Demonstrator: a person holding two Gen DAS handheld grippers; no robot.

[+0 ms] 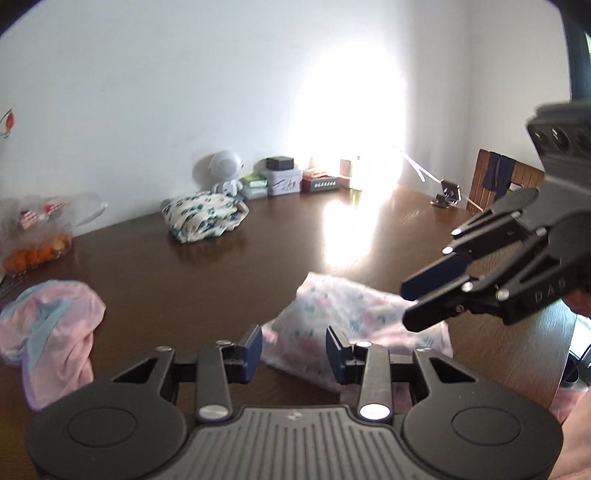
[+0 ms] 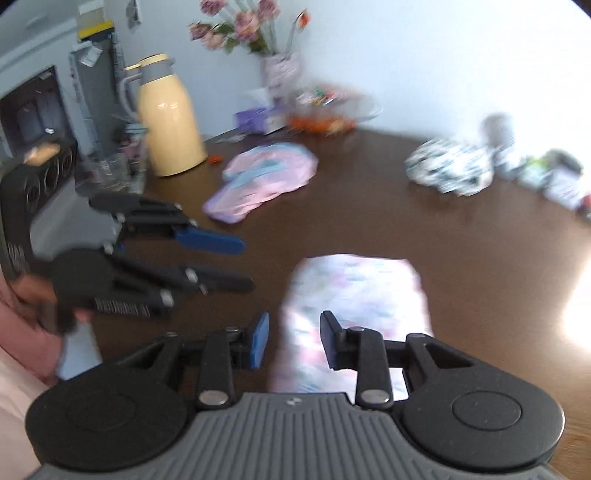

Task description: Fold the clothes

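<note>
Left gripper (image 1: 294, 347): jaws apart, empty, with the folded floral garment (image 1: 343, 314) on the table (image 1: 184, 266) directly ahead. Right gripper (image 2: 294, 341): jaws apart, empty, above the same garment's near edge. Legible writing: "DAS" on the right gripper body, left view only. Right view alone shows a yellow flask (image 2: 168, 118) and flowers (image 2: 240, 26), far left.
</note>
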